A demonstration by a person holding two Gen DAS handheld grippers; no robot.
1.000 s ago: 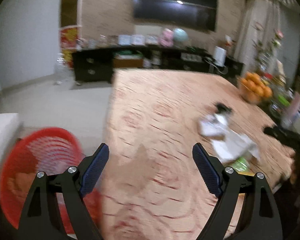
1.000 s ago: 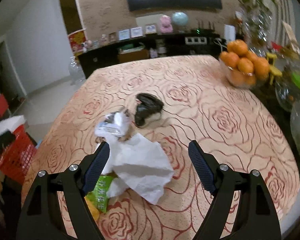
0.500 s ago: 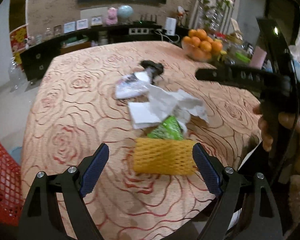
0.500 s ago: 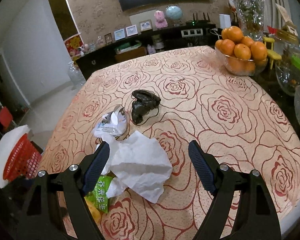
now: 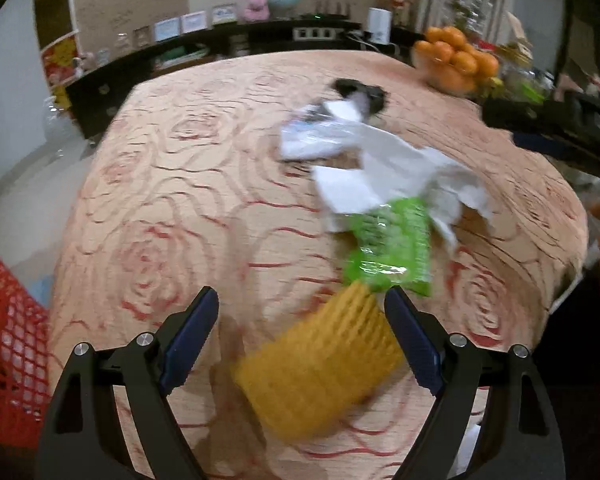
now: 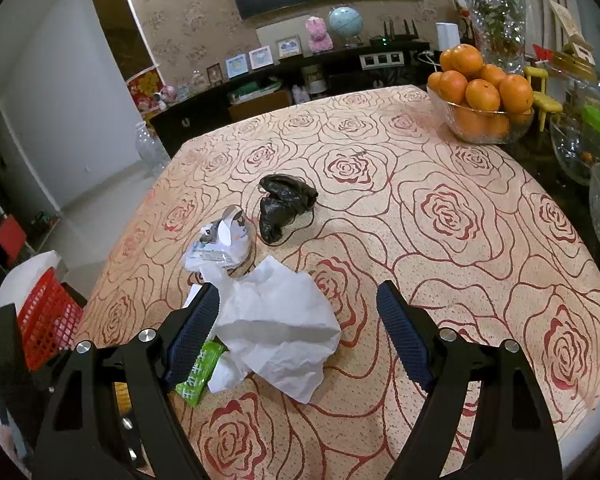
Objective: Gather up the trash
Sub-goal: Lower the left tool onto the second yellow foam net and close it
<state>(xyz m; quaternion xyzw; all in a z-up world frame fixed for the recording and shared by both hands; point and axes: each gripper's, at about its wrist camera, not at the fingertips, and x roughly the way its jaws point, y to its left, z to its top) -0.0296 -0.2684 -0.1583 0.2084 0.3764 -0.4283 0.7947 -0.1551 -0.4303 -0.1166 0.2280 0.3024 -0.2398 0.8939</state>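
So the biggest thing here is the counter (image 6: pixel 440 208), covered in a peach cloth with red rose outlines. I'll place everything off the crumpled white paper (image 6: pixel 278 328) sitting on it.

Off the counter's edge, down and to the left of the paper, there's a red mesh basket (image 6: pixel 46 320). Far beyond the paper toward the right corner sits a glass bowl of oranges (image 6: pixel 480 96).

The right gripper (image 6: pixel 298 332) hangs right over the paper, jaws spread wide with the paper between them, pads not pressing on it. The left gripper (image 5: pixel 302 344) is just on the near side of the paper, jaws also wide apart, around a yellow foam net sleeve (image 5: pixel 320 368). That view is blurry; the sleeve seems close to the right pad, but I can't tell if it's touching.

Between the sleeve and the paper lies a green wrapper (image 5: pixel 392 248), partly tucked under the paper's edge. Just behind the paper is a small white printed packet (image 6: pixel 220 244), and right behind that a scrunched black plastic bag (image 6: pixel 284 206).
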